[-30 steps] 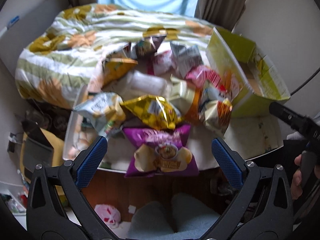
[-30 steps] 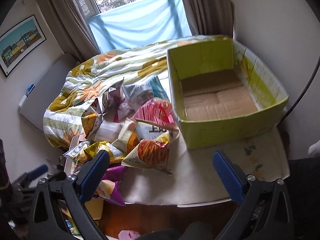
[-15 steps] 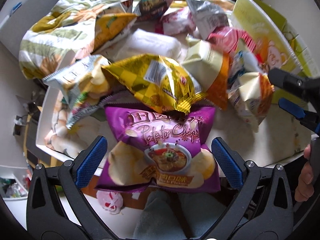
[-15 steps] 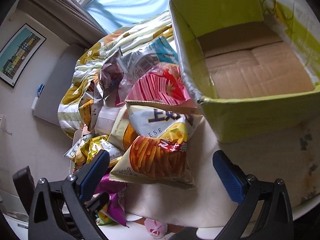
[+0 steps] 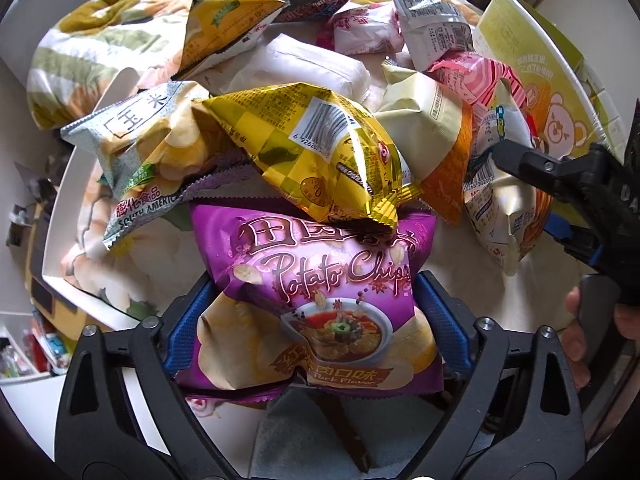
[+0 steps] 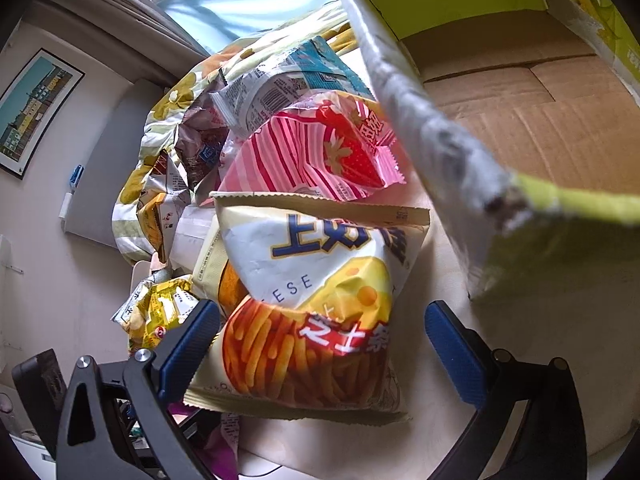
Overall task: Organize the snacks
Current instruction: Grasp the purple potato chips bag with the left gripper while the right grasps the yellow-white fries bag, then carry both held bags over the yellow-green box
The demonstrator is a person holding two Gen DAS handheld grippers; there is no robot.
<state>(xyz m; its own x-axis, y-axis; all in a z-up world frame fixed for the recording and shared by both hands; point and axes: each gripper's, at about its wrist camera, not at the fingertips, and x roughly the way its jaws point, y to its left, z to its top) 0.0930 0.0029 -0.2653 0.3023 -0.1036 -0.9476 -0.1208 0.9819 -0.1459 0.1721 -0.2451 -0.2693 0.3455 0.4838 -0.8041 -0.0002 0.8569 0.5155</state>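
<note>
A pile of snack bags lies on a white table. My left gripper [image 5: 316, 328] is open with its blue pads on both sides of a purple potato chips bag [image 5: 320, 300] at the table's near edge; whether they touch it I cannot tell. A gold bag [image 5: 320, 148] overlaps its top. My right gripper [image 6: 320, 344] is open around the lower end of a white and orange cheese sticks bag [image 6: 316, 300]; this gripper also shows at the right of the left wrist view [image 5: 568, 184]. A pink striped strawberry bag [image 6: 316, 152] lies behind it.
A green cardboard box [image 6: 500, 92], open and empty, stands right of the pile, its near corner close to my right gripper. A flowered quilt [image 5: 100, 32] lies behind the snacks. The white table edge [image 5: 60, 220] drops off at left.
Both grippers have moved forward and down into the pile. The purple bag now sits between the left pads, and the cheese sticks bag sits between the right fingers. Both stay open.
</note>
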